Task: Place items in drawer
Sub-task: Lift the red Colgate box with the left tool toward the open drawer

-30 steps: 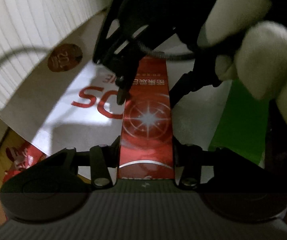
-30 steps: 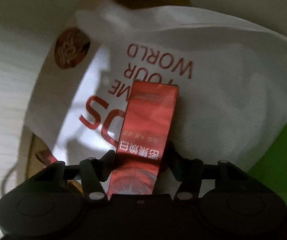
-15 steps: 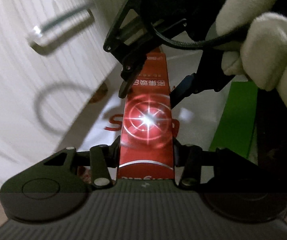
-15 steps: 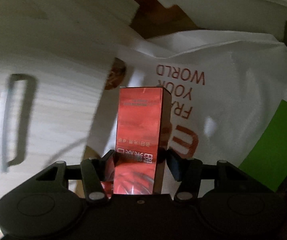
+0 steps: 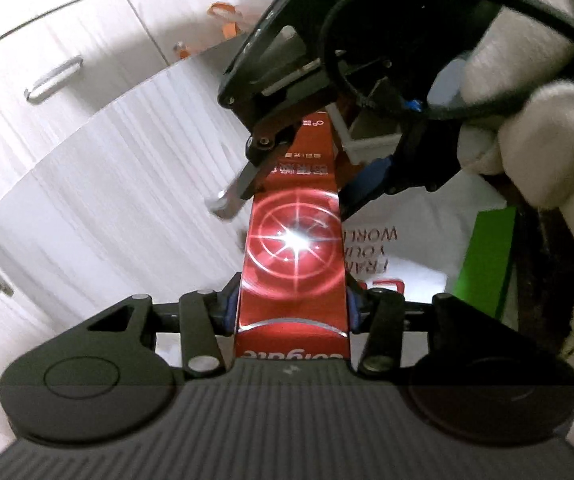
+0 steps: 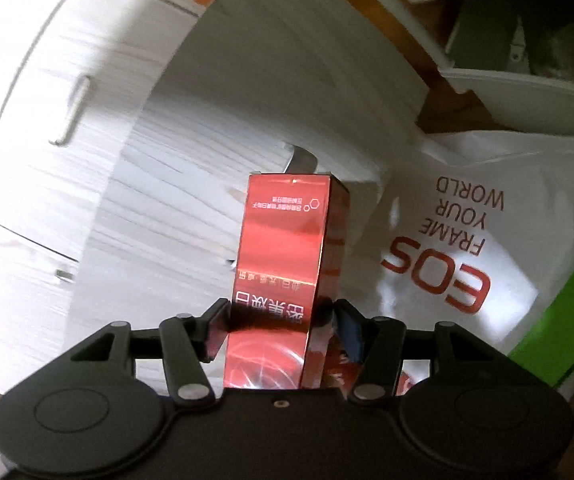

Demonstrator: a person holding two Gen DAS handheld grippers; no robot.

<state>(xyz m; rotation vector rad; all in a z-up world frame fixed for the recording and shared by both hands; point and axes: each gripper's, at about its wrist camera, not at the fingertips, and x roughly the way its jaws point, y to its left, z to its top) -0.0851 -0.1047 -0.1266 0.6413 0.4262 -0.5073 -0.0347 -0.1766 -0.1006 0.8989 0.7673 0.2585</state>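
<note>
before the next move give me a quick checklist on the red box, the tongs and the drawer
1. Left tongs closed on the near end of the shiny red cardboard toothpaste box: ok.
2. Right tongs closed on the same box's other end: ok, pads meet both sides.
3. Box lifted off the white plastic bag with red lettering: ok, the bag lies behind and below it.
4. Box undamaged: ok, no dents visible.
5. Open drawer ready to receive it: cannot tell; a white wood-grain front with a metal handle looks shut, and an open white compartment shows at upper right.
6. Path free of the black cable near the gloved hand: cannot tell.
</note>
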